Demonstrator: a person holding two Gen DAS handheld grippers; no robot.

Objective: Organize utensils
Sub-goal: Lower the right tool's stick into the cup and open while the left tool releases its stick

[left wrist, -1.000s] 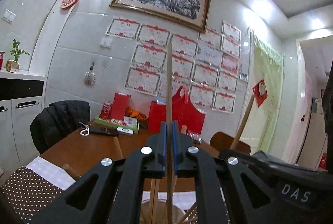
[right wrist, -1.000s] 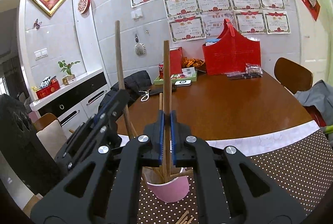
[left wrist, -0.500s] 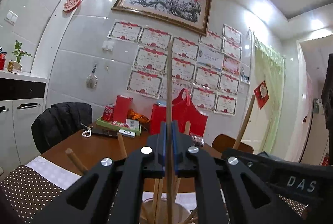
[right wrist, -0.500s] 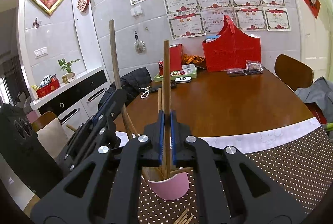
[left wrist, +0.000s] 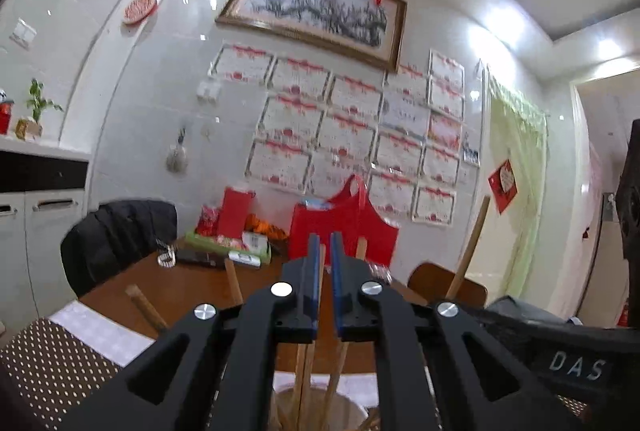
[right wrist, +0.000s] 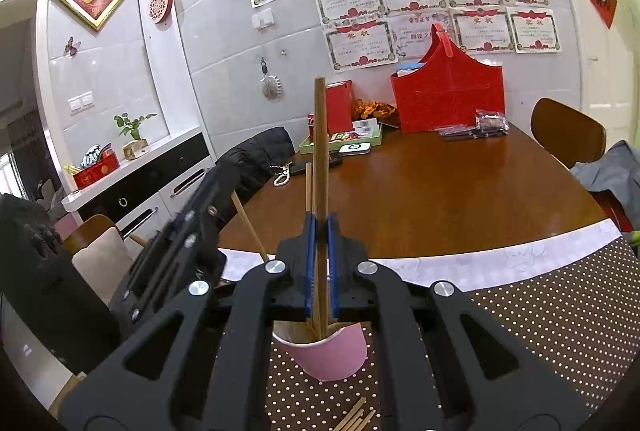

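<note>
1. Left gripper [left wrist: 325, 243]: its jaws are all but pressed together, with only a thin slit between the blue pads. A sliver of wood shows in the slit, but the view is blurred and I cannot tell whether it is pinched. Nothing sticks up above the fingertips. The gripper points level, straight over the cup [right wrist: 332, 355].
2. Leaning stick [right wrist: 249, 227]: it rises out of the cup's left side and tilts left toward the left gripper. Its top lies just beside that gripper's black frame. Touching or not is unclear.
3. Cup: pink outside and upright, it stands on the dotted mat [right wrist: 540, 331] near the table's front edge, just below both grippers. Several sticks [left wrist: 306, 371] stand in it.
4. Right gripper [right wrist: 321, 221]: its jaws are pinched on one chopstick [right wrist: 320, 135], pads tight on either side of the shaft. It is angled slightly down toward the cup.
5. Chopstick: nearly upright, with a long part above the pads. Its lower end is inside the cup's rim. A thinner stick stands close behind it on its left.
6. Loose sticks [right wrist: 356, 417]: a few lie flat on the mat in front of the cup, apart from it.
7. Table [right wrist: 440, 199]: brown wood beyond the mat. A red bag [right wrist: 446, 95] stands at its far edge by the wall.
8. Chair [right wrist: 568, 135]: brown, at the table's right side.
</note>
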